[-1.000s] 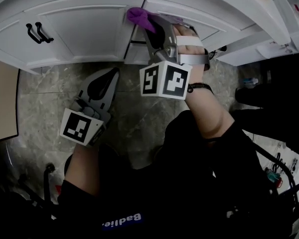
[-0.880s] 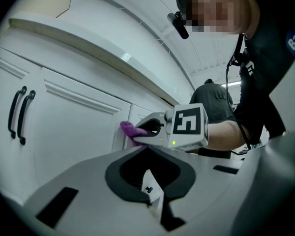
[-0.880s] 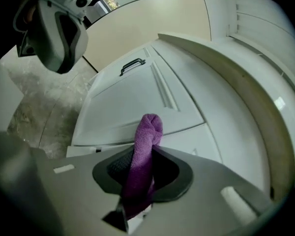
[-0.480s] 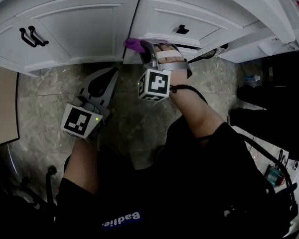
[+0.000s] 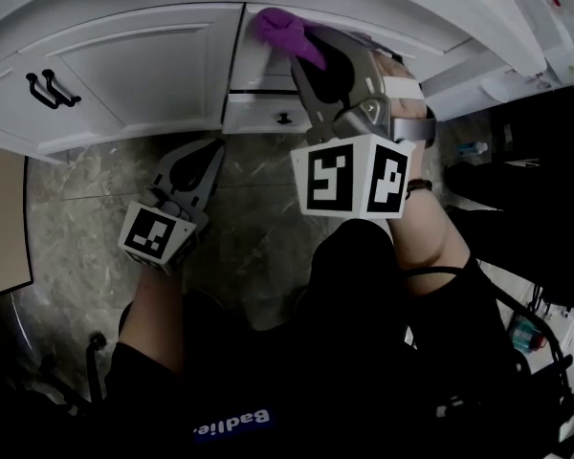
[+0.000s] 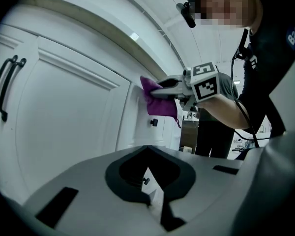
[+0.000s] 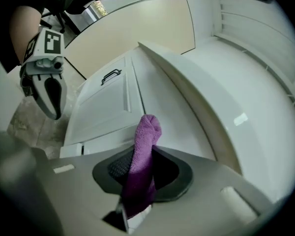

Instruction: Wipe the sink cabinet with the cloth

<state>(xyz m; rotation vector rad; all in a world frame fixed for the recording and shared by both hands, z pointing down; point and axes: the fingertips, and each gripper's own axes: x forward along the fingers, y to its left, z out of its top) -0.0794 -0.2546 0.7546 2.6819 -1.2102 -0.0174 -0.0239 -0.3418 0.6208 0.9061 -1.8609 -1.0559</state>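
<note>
The purple cloth (image 5: 285,32) is pinched in my right gripper (image 5: 306,57), which is shut on it and holds its bunched end against the top of the white sink cabinet (image 5: 153,60), just under the counter edge. In the right gripper view the cloth (image 7: 146,146) stands up between the jaws and touches the cabinet front (image 7: 162,102). My left gripper (image 5: 213,151) hangs lower, over the floor in front of the cabinet door, shut with nothing in it. From the left gripper view I see the cloth (image 6: 157,102) pressed on the cabinet near the drawer.
The left door carries a pair of black handles (image 5: 48,89). A drawer with a black knob (image 5: 284,119) sits below the cloth. Grey marble floor (image 5: 86,208) lies underneath, a beige panel (image 5: 0,208) stands at the left, and dark clutter (image 5: 526,142) at the right.
My right gripper has carried the cloth up from the drawer's lower edge to the top of the cabinet front. The left gripper has hardly moved.
</note>
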